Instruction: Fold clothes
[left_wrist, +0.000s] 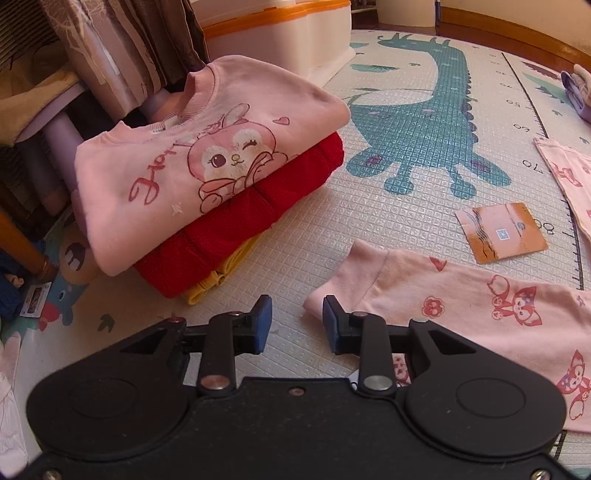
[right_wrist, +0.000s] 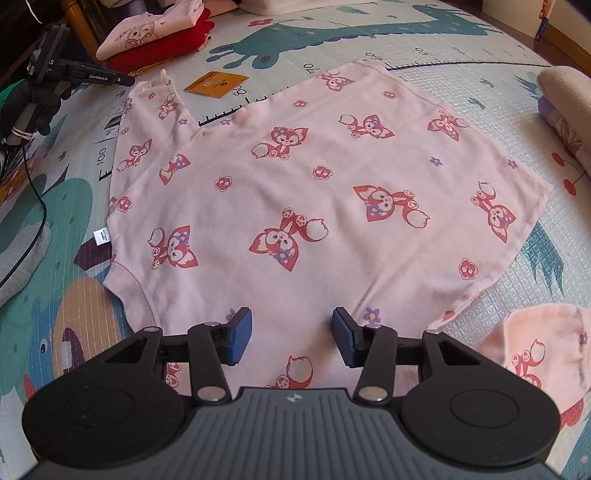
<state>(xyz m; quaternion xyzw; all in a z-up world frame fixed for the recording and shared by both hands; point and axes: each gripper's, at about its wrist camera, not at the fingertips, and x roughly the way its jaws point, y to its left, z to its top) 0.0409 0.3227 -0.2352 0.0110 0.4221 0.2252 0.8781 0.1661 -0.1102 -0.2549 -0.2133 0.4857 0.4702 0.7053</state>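
Pink fox-print top (right_wrist: 314, 192) lies spread flat on the play mat (right_wrist: 461, 74), directly ahead of and partly under the right gripper (right_wrist: 291, 338), its body running away from that gripper. One sleeve (left_wrist: 424, 291) reaches toward the left gripper (left_wrist: 297, 325), cuff just ahead and right of its fingers, touching or nearly so. Both grippers stand apart, holding nothing. Left gripper is nearer that cuff; right is nearer the hem. A folded stack (left_wrist: 207, 166), pink over red over yellow, sits ahead-left of the left gripper. An orange card (left_wrist: 500, 232) lies beyond the sleeve. Mat is padded and textured; room cluttered at edges.
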